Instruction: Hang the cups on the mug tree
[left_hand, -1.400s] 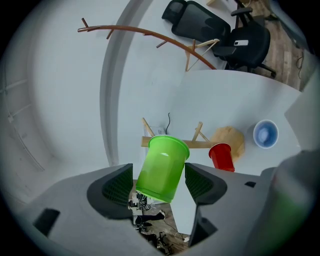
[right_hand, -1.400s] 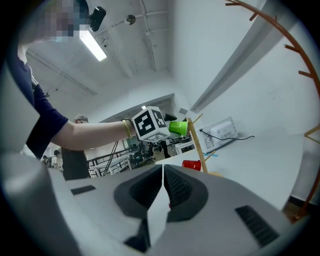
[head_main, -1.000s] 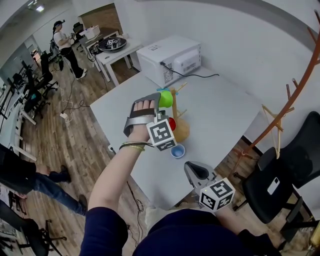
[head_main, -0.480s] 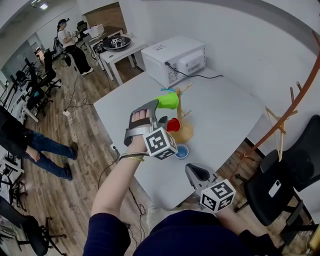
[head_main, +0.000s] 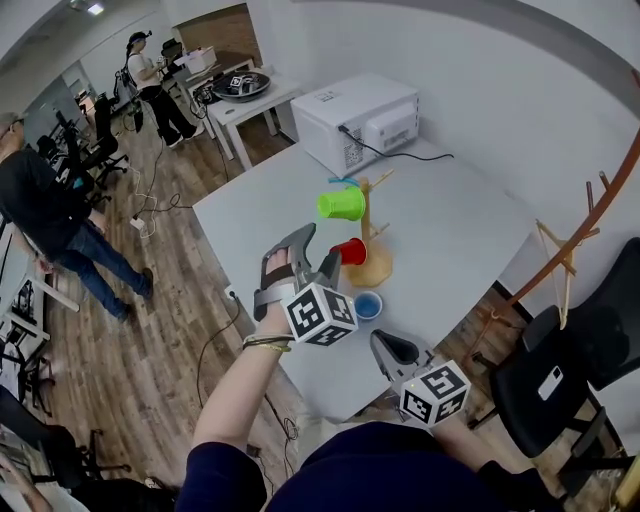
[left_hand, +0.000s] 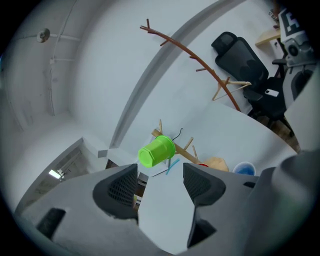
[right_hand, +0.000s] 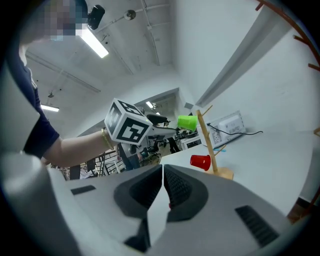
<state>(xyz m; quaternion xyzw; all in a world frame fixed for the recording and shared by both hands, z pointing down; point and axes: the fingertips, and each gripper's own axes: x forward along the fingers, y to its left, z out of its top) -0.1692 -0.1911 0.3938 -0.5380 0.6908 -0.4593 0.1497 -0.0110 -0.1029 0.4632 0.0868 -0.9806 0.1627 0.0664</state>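
A wooden mug tree (head_main: 368, 225) stands on the white table (head_main: 450, 230). A green cup (head_main: 341, 203) hangs from an upper peg and a red cup (head_main: 350, 251) from a lower one. A blue cup (head_main: 368, 305) sits upright on the table near the tree's base. My left gripper (head_main: 319, 256) is open and empty, a short way in front of the tree. In the left gripper view the green cup (left_hand: 156, 151) shows beyond the parted jaws, clear of them. My right gripper (head_main: 392, 347) hangs shut and empty over the table's near edge, with the red cup (right_hand: 200, 161) ahead of it.
A white microwave (head_main: 360, 118) with a black cable stands at the table's far end. A bent wooden coat stand (head_main: 590, 215) and a black chair (head_main: 575, 345) are to the right. People (head_main: 45, 225) stand on the wood floor to the left.
The left gripper has drawn back from the tree toward the near table edge, leaving the green cup hanging on its peg. The right gripper has stayed put.
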